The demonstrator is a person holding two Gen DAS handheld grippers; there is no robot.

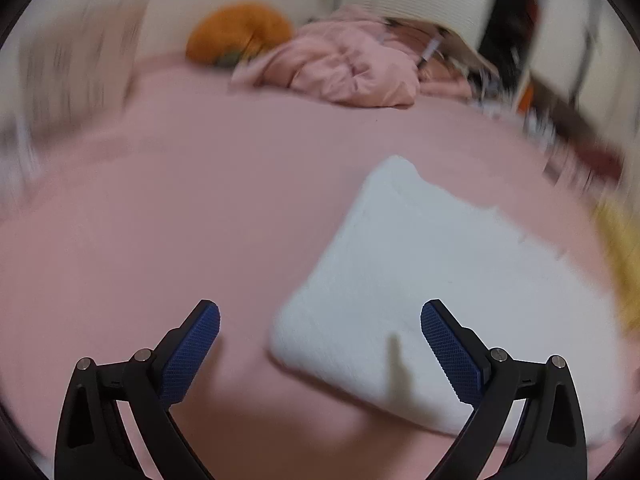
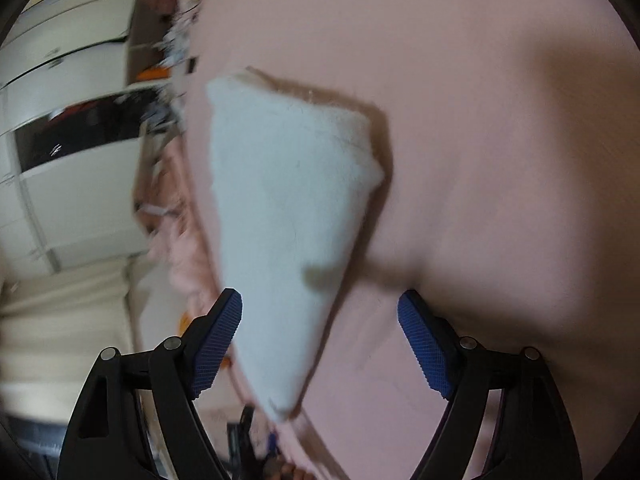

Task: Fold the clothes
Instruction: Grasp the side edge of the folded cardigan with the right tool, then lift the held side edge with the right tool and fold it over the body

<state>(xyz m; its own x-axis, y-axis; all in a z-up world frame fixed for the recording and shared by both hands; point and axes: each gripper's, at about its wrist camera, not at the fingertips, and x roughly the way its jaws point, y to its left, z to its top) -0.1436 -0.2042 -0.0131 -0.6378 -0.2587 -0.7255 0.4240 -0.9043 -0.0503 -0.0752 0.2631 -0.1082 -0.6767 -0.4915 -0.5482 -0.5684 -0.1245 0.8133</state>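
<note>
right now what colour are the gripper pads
Blue, with a fine ribbed texture. They show best in the left wrist view, on the left gripper pads.

White towel on my pink bed sheet

My folded towel is plain white, lying on a plain dusty-pink sheet. My left gripper and right gripper have black fingers with blue, finely cross-hatched pads. Further back sit a crumpled pink garment, an orange cushion and something yellow.
</note>
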